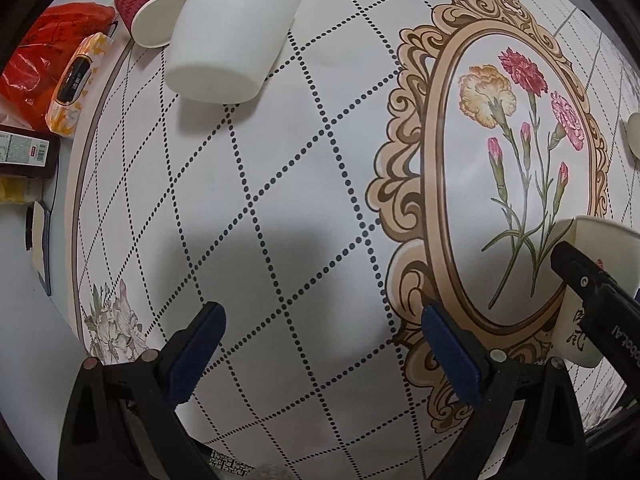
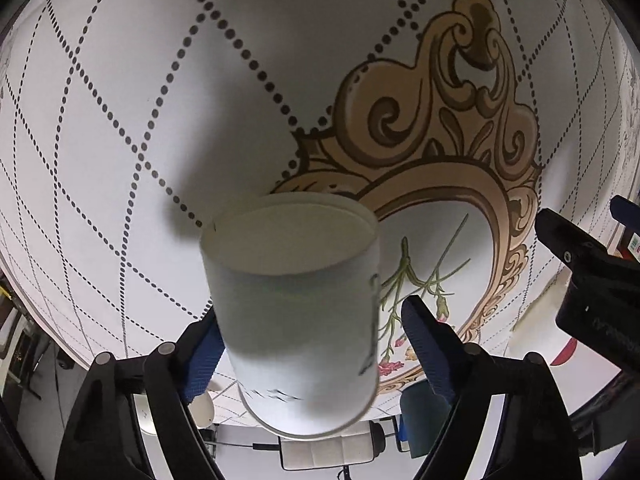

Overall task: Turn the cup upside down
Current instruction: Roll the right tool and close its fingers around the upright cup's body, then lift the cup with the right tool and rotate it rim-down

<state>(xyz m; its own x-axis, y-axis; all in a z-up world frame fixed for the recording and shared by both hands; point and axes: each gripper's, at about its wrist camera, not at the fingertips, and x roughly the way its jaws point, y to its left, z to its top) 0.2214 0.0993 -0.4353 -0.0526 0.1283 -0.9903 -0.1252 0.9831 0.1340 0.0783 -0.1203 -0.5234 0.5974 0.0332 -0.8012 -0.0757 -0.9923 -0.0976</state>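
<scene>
A white paper cup (image 2: 300, 312) with dark printed markings sits between the fingers of my right gripper (image 2: 308, 344), bottom end toward the camera and rim nearer the gripper body. The left pad (image 2: 204, 364) is against its side; a narrow gap shows at the right pad (image 2: 430, 344). The same cup (image 1: 580, 320) and the right gripper's finger (image 1: 596, 284) show at the right edge of the left wrist view. My left gripper (image 1: 324, 348) is open and empty above the patterned tablecloth (image 1: 300, 200).
A white plastic cup (image 1: 232, 36) lies on its side at the back, with a red paper cup (image 1: 152, 0) beside it. A red bag (image 1: 44, 52), a tissue pack (image 1: 76, 84) and a dark bottle (image 1: 24, 152) lie at the left edge.
</scene>
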